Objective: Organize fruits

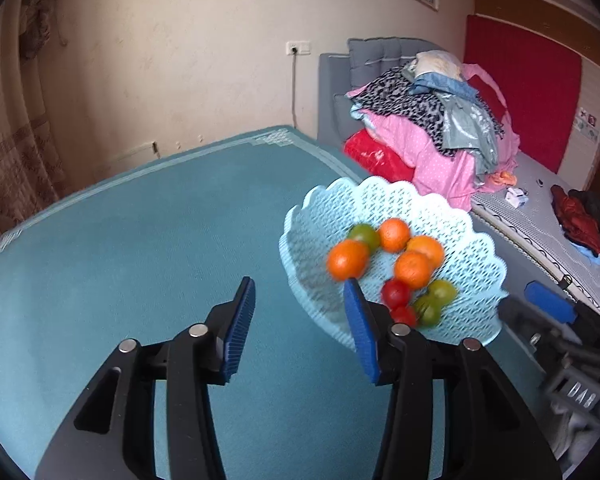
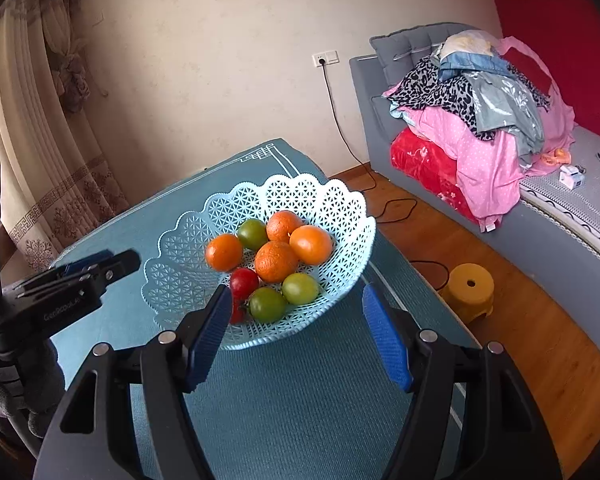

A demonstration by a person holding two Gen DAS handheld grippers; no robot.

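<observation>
You can read very little here. On the black body of your left tongs (image 2: 96,266), seen from the right wrist view, pale raised lettering runs along the side; it looks like "GenRobot.AI", though the last letters are soft. In the left wrist view, the grey body of your right tongs (image 1: 548,306) carries embossed characters that read roughly "DAS", the middle one unclear. Nothing else in either view is legible.

A pale-blue openwork plastic basket (image 2: 340,216) sits on the counter's matt woven teal cloth (image 2: 300,392), beside a glossy wooden floor (image 2: 540,320).
</observation>
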